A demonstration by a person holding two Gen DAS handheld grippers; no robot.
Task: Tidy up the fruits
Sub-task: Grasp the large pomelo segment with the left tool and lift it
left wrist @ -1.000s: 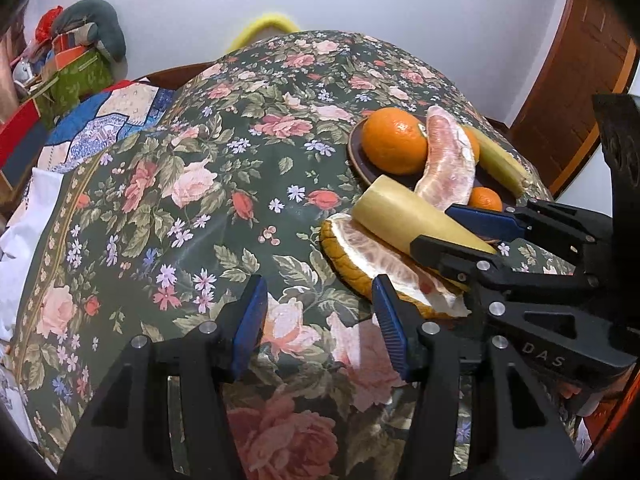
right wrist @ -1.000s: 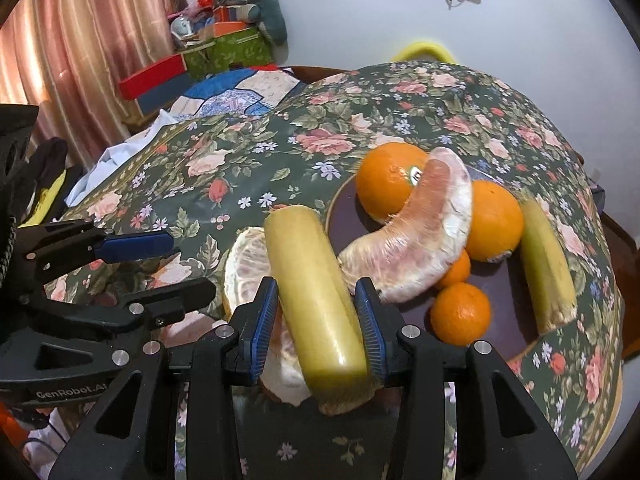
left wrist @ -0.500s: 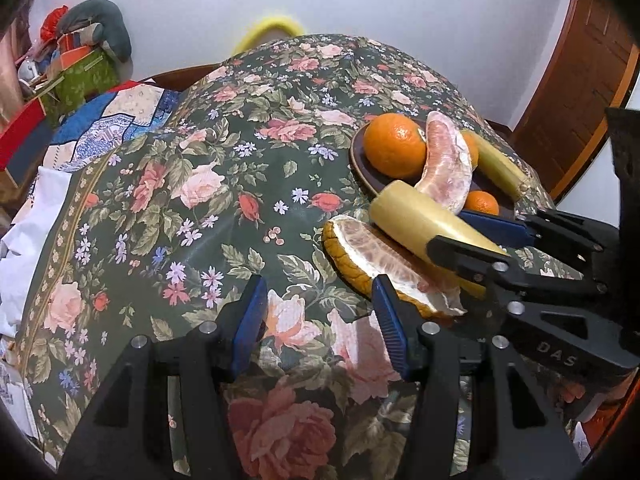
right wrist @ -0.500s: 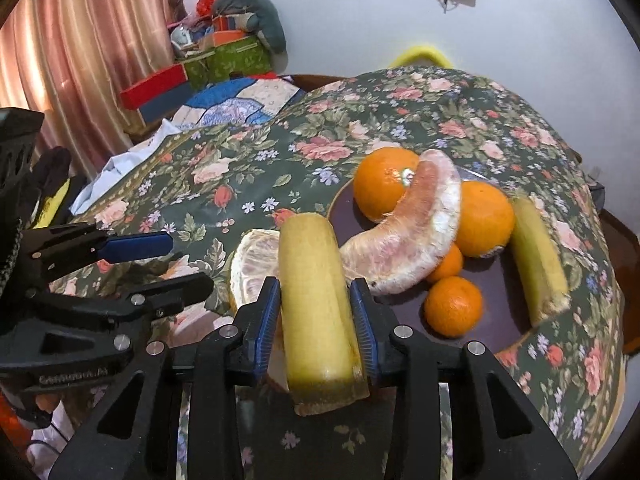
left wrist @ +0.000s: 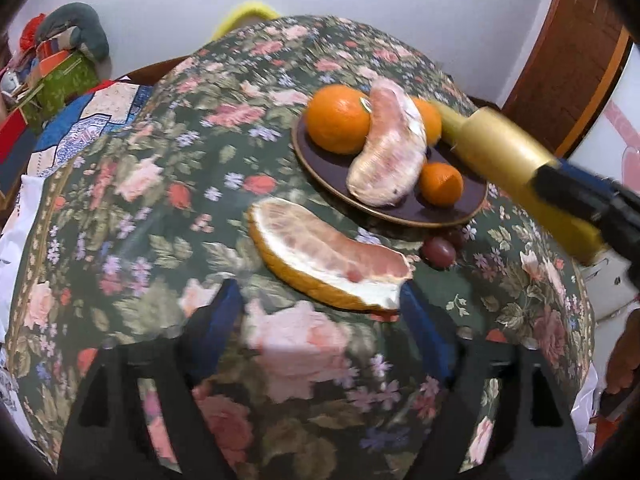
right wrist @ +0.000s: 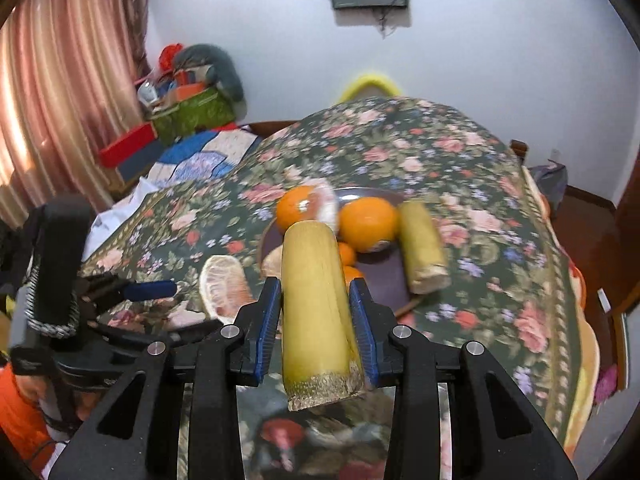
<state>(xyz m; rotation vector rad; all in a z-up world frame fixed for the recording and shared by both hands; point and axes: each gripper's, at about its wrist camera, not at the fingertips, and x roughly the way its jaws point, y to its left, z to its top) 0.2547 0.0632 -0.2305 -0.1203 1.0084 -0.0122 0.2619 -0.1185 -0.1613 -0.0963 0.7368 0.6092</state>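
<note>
Floral tablecloth is now cleared of the cane, lifted off the peel by the clamped right gripper toward the plate; the left gripper is held wide.

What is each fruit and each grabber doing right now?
Right gripper: shut on the sugarcane piece.
Sugarcane piece: held up off the table.
Left gripper: open, holding nothing.
Pomelo peel: lying on the tablecloth, beside the plate.
Plate: on the table, holding fruit.
Peeled pomelo wedge: on the plate, leaning on the big orange.
Small orange: on the plate.
Second sugarcane piece: lying on the plate.
Grape: on the tablecloth by the plate.
</note>
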